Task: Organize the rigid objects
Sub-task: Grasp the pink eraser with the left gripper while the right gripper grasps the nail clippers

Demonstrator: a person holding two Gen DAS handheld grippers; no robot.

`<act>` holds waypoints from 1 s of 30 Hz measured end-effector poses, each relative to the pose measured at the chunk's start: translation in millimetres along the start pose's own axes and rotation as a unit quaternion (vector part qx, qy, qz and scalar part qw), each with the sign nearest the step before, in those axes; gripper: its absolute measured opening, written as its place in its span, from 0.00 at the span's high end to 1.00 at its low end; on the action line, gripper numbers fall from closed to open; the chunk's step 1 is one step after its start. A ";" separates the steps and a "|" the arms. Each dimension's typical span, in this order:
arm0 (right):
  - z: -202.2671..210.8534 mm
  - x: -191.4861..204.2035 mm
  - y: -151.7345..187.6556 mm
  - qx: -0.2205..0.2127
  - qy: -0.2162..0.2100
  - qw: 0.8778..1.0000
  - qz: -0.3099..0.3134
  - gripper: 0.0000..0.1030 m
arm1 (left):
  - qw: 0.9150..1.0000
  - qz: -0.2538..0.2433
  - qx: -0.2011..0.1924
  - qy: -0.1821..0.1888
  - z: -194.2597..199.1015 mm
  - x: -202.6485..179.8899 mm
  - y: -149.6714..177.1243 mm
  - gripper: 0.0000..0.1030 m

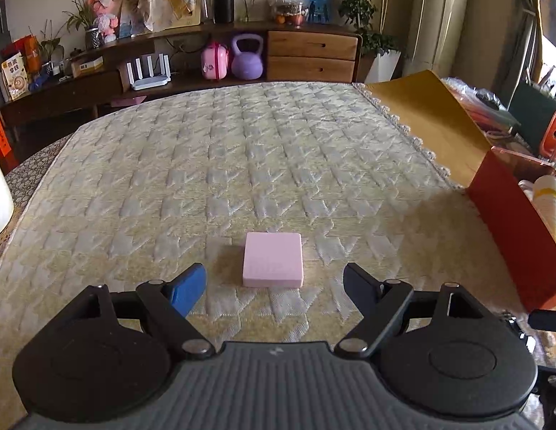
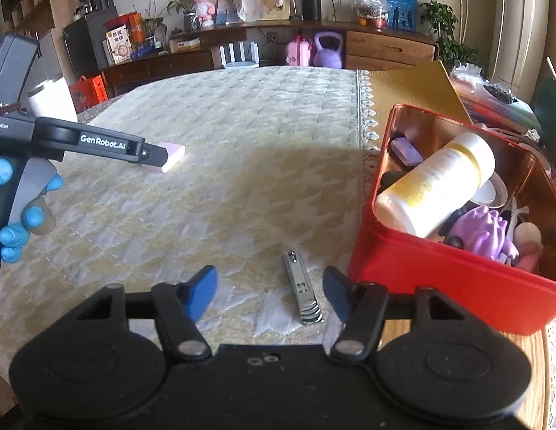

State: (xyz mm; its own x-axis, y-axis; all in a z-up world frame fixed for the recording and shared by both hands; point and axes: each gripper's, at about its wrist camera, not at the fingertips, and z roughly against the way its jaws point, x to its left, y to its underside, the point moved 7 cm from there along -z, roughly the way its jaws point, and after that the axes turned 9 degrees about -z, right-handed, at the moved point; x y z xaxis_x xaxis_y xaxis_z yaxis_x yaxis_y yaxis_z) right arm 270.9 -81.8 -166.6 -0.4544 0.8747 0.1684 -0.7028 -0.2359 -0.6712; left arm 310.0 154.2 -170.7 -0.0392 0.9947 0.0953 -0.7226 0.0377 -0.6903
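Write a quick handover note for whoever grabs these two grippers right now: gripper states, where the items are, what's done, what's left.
Left gripper: open, jaws either side of the pink block on the quilted cloth, not gripping it.
Right gripper: open, the nail clipper lying between its fingers, pads not on it.
Red tin at the right already holds a white bottle, a purple toy and other small items.
Left: grip the block and the clipper and put both in the tin.

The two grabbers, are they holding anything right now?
No, nothing is held. The left gripper is open around the pink block without touching it. The right gripper is open either side of the nail clipper, which lies on the cloth.
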 end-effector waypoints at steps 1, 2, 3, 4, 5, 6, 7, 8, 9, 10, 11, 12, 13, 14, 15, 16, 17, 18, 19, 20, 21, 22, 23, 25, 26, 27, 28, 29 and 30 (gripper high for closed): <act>-1.7 -0.5 0.0 0.001 0.002 1.000 0.000 0.43 | 1.000 -0.002 0.000 -0.002 -2.8 -0.2 -0.5 0.19; -3.6 -1.2 0.4 0.003 0.003 1.000 -0.001 0.44 | 1.000 -0.004 0.000 -0.002 -5.5 -0.3 -0.7 0.19; -4.9 -1.6 0.4 0.004 0.004 1.000 -0.001 0.47 | 1.000 -0.004 0.001 -0.003 -8.4 -0.2 -0.5 0.19; -6.5 -2.3 -0.2 0.005 0.005 1.000 -0.002 0.49 | 1.000 -0.004 0.002 -0.004 -11.3 1.1 -1.1 0.19; -7.9 -3.0 0.2 0.006 0.008 1.000 -0.002 0.49 | 1.000 -0.004 0.004 -0.007 -14.1 1.8 -0.7 0.19; -8.5 -2.9 0.1 0.004 0.008 1.000 0.000 0.49 | 1.000 -0.004 0.005 -0.010 -16.9 2.9 -0.5 0.19; -8.9 -2.7 0.1 0.004 0.009 1.000 0.001 0.49 | 1.000 -0.005 0.006 -0.012 -19.2 3.8 0.0 0.19; -9.1 -1.9 0.5 0.003 0.011 1.000 0.004 0.49 | 1.000 -0.005 0.007 -0.013 -21.7 4.1 0.7 0.19; -9.5 -0.8 1.2 0.001 0.016 1.000 0.009 0.51 | 1.000 -0.006 0.008 -0.012 -23.7 4.2 1.1 0.19; -9.9 0.2 2.2 -0.001 0.021 1.000 0.014 0.53 | 1.000 -0.006 0.011 -0.010 -26.2 4.0 2.0 0.19; -10.0 1.0 2.6 -0.003 0.026 0.999 0.020 0.53 | 1.000 -0.006 0.011 -0.009 -27.5 4.0 2.6 0.19; -9.7 2.5 3.3 -0.006 0.028 0.999 0.024 0.55 | 1.000 -0.005 0.007 -0.009 -27.8 3.7 2.4 0.19; -9.4 3.2 3.7 -0.007 0.028 0.999 0.023 0.58 | 1.000 -0.005 0.007 -0.008 -28.4 3.5 2.1 0.19; -9.3 3.5 4.1 -0.008 0.028 0.999 0.022 0.58 | 1.000 -0.006 0.007 -0.009 -28.8 3.2 1.9 0.19; -9.1 3.4 3.9 -0.009 0.029 0.999 0.021 0.59 | 1.000 -0.008 0.007 -0.008 -29.2 2.2 1.3 0.19; -9.0 3.9 4.0 -0.009 0.029 0.999 0.020 0.60 | 1.000 -0.010 0.007 -0.006 -29.7 1.6 1.0 0.19; -8.7 4.8 3.9 -0.009 0.029 0.999 0.020 0.61 | 1.000 -0.012 0.006 -0.005 -30.1 0.9 0.7 0.19; -8.7 5.0 4.0 -0.009 0.030 0.999 0.022 0.63 | 1.000 -0.013 0.007 -0.005 -30.6 0.4 0.4 0.19; -8.6 5.1 4.1 -0.010 0.030 0.999 0.024 0.66 | 1.000 -0.015 0.007 -0.005 -30.9 0.0 0.2 0.19; -8.6 5.0 3.4 -0.011 0.031 0.999 0.025 0.68 | 1.000 -0.016 0.006 -0.003 -30.9 -0.4 -0.1 0.22; -8.3 4.6 3.3 -0.011 0.032 0.999 0.025 0.73 | 1.000 -0.017 0.006 -0.002 -30.5 -0.7 -0.5 0.26; -8.0 3.8 3.0 -0.012 0.031 0.999 0.023 0.78 | 1.000 -0.017 0.005 0.000 -29.9 -1.3 -0.9 0.28; -7.5 2.7 2.6 -0.013 0.030 0.999 0.022 0.80 | 1.000 -0.018 0.005 0.000 -29.1 -2.2 -1.3 0.33; -7.1 0.9 2.0 -0.015 0.032 0.999 0.021 0.89 | 1.000 -0.024 0.001 0.000 -26.8 -4.8 -2.0 0.45; -6.7 0.8 2.4 -0.015 0.031 0.999 0.022 0.89 | 1.000 -0.027 0.001 0.003 -26.3 -6.6 -2.5 0.52; -6.5 0.4 2.2 -0.015 0.030 0.999 0.021 0.89 | 1.000 -0.030 0.001 0.003 -25.7 -8.7 -3.1 0.59; -6.6 0.0 2.1 -0.015 0.029 0.999 0.020 0.89 | 0.999 -0.033 0.000 0.004 -25.0 -10.9 -3.7 0.61; -6.4 0.0 2.2 -0.015 0.029 0.999 0.019 0.90 | 0.999 -0.035 0.000 0.002 -24.4 -12.7 -4.3 0.61; -5.9 -0.2 2.5 -0.015 0.029 0.999 0.018 0.90 | 0.999 -0.036 0.001 0.001 -24.1 -14.3 -4.3 0.61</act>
State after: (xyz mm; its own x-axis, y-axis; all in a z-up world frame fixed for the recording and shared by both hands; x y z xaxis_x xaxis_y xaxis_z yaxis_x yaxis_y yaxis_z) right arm 272.4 -80.0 -172.6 -0.4456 0.8893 0.1030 -0.6698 -0.2548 -0.6974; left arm 330.3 142.1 -186.4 0.0149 0.9896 0.1429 -0.7246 0.1091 -0.6805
